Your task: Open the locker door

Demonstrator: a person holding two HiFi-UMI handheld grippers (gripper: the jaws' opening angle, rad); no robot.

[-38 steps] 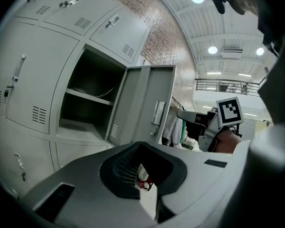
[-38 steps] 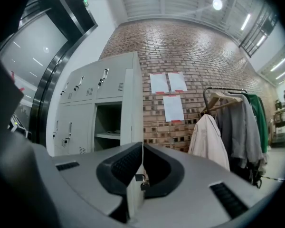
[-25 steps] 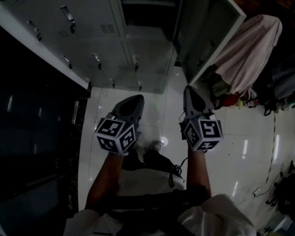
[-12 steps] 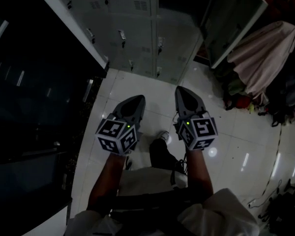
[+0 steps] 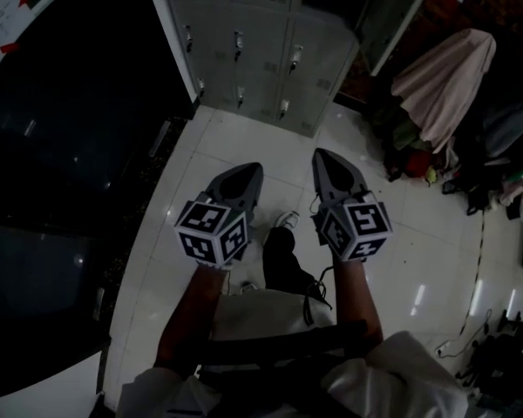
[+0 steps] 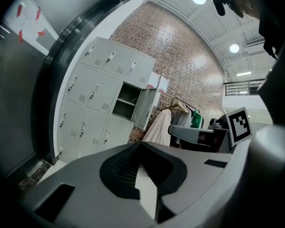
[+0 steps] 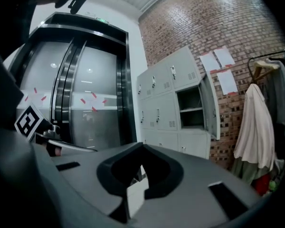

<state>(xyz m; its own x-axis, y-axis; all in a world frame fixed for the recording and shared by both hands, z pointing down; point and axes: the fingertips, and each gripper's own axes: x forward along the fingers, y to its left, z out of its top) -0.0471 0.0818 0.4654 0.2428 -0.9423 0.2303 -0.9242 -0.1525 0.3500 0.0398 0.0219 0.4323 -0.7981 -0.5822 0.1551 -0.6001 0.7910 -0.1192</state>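
A grey bank of lockers [image 5: 244,50] stands against the far wall. One compartment is open, and its door [image 5: 388,20] is swung out to the right. From the left gripper view I see the dark open compartment [image 6: 128,100] and its door [image 6: 145,109]. The right gripper view shows the same open compartment [image 7: 190,107] and door [image 7: 210,109]. My left gripper [image 5: 246,172] and right gripper [image 5: 324,157] hang side by side over the white floor, well short of the lockers. Each has its jaws together, nothing between them, seen also on the left gripper [image 6: 143,144] and right gripper [image 7: 142,146].
Dark glass lift doors [image 5: 61,146] fill the left side and meet the lockers at a corner. A pale coat [image 5: 440,77] hangs on a rack at the right, over bags and clutter [image 5: 497,146]. The person's legs and shoes [image 5: 283,255] are below the grippers.
The lockers have slid up and away in the head view as the person backed off. Both grippers moved back with them and stayed side by side, still closed.
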